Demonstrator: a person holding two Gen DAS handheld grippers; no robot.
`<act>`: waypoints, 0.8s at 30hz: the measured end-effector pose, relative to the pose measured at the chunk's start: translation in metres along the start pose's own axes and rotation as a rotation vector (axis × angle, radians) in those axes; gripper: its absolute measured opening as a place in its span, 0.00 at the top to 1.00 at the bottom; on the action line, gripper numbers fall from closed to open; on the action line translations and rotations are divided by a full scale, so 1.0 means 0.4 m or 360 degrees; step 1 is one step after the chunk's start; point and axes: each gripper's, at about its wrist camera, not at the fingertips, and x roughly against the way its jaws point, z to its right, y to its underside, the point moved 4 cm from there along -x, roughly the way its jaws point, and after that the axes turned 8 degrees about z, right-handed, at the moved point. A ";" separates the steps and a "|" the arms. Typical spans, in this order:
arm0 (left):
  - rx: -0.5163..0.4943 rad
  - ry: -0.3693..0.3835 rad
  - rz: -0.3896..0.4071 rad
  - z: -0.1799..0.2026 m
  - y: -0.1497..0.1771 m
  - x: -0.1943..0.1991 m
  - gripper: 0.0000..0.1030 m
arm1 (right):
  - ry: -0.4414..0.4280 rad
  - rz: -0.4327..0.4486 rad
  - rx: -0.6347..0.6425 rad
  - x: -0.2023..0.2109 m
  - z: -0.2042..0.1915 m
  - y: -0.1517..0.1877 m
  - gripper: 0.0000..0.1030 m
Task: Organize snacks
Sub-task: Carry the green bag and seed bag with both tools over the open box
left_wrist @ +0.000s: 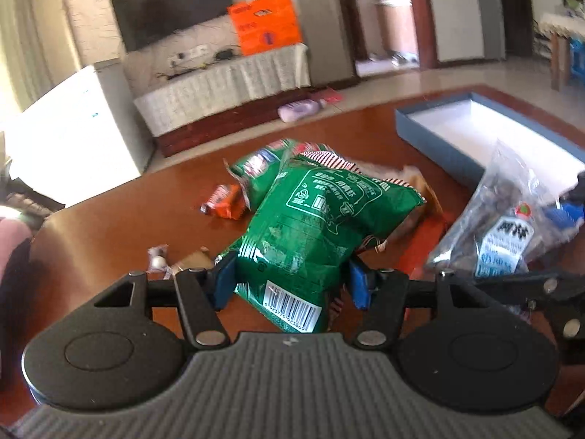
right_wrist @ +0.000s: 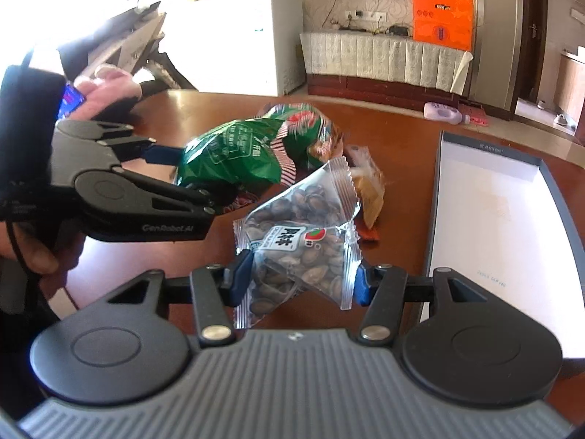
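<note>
Left gripper [left_wrist: 290, 280]: fingers gripping the green bag [left_wrist: 321, 219], lifting it.
Right gripper [right_wrist: 298, 278]: fingers clamping the seed packet [right_wrist: 303, 241].
Box [right_wrist: 548, 190]: right, nothing inside.
Remaining: snack pile [right_wrist: 329, 146] lying mid-worktop [right_wrist: 204, 102]; packing barely starting, I judge.

Pretty tight in the middle of the table [right_wrist: 402, 139]: the snack pile [left_wrist: 256, 172] sits right ahead of the left gripper [left_wrist: 290, 278], and the right gripper [right_wrist: 299, 278] is just beside it with its seed packet [right_wrist: 299, 234]. The blue box [right_wrist: 493, 197] on the right is wide open from above. There's bare tabletop on the left near the small wrappers [left_wrist: 161, 256].
</note>
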 end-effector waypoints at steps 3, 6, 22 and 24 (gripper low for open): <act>0.0021 -0.0026 0.0054 0.004 -0.037 0.020 0.36 | 0.0001 0.0033 0.0012 0.008 0.005 -0.019 0.45; 0.0032 -0.0015 0.0080 0.030 -0.064 0.028 0.36 | 0.0018 0.0075 0.0021 0.022 0.021 -0.041 0.45; 0.0036 0.0160 0.0174 0.226 -0.221 -0.035 0.36 | 0.0240 0.0154 -0.0052 0.082 0.217 -0.060 0.45; 0.0031 0.0185 0.0173 0.261 -0.236 -0.054 0.36 | 0.0272 0.0131 -0.0071 0.079 0.246 -0.050 0.45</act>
